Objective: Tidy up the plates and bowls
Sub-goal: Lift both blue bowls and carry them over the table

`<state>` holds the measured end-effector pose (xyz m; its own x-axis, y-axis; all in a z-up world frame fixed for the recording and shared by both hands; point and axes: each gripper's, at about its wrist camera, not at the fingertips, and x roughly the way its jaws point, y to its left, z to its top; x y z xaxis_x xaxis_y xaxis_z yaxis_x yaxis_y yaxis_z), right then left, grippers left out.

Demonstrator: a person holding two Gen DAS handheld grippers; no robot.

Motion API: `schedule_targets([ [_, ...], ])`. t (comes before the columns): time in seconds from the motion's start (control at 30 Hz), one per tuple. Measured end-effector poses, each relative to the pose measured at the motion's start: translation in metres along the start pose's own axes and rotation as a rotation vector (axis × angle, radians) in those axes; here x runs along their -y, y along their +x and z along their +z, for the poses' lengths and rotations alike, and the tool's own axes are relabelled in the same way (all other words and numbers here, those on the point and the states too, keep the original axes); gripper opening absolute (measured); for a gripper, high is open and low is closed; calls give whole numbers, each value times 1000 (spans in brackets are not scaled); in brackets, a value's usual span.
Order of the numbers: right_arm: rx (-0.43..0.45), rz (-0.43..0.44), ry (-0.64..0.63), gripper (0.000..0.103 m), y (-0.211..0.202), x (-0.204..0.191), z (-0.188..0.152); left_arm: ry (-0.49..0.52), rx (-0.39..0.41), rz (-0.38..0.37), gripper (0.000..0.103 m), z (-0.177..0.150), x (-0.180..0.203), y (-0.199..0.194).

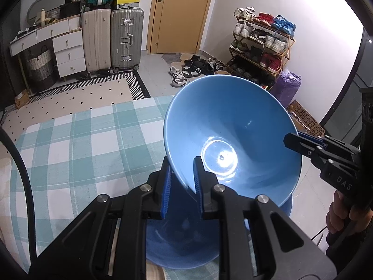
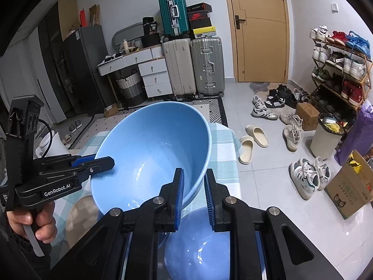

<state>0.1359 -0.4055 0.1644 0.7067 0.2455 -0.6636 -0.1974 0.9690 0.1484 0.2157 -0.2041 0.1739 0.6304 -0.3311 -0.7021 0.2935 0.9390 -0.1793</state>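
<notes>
Both grippers are pinching the rim of the same large blue bowl [image 1: 230, 130] from opposite sides: the left gripper [image 1: 181, 182] is clamping the near rim with one pad inside the wall and one outside, and the right gripper [image 2: 194, 198] is doing the same on its own side, so the bowl is hanging tilted in the air above the checked tablecloth [image 1: 77, 140]. Directly underneath, a second blue bowl [image 2: 198, 245] is sitting on the table, and this looks like the stacking step, the held bowl going into the lower one. To do it well, both hands should be levelling the tilted bowl first, keeping equal pinch on both rims so it is not twisting, then centring it over the lower bowl before lowering. A brownish plate [image 2: 79, 219] is lying just beside the lower bowl on the left, so that side is tighter. The table edge [image 2: 233, 154] is falling away close on the right, above the floor with slippers [image 2: 251, 142]; open cloth is lying ahead and to the left.
</notes>
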Motion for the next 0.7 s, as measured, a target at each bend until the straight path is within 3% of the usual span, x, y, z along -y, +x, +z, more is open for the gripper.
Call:
schedule_targets([
  [0.7, 5, 60, -8, 18, -8, -43, -30, -15, 1, 26, 15, -38, -26, -36],
])
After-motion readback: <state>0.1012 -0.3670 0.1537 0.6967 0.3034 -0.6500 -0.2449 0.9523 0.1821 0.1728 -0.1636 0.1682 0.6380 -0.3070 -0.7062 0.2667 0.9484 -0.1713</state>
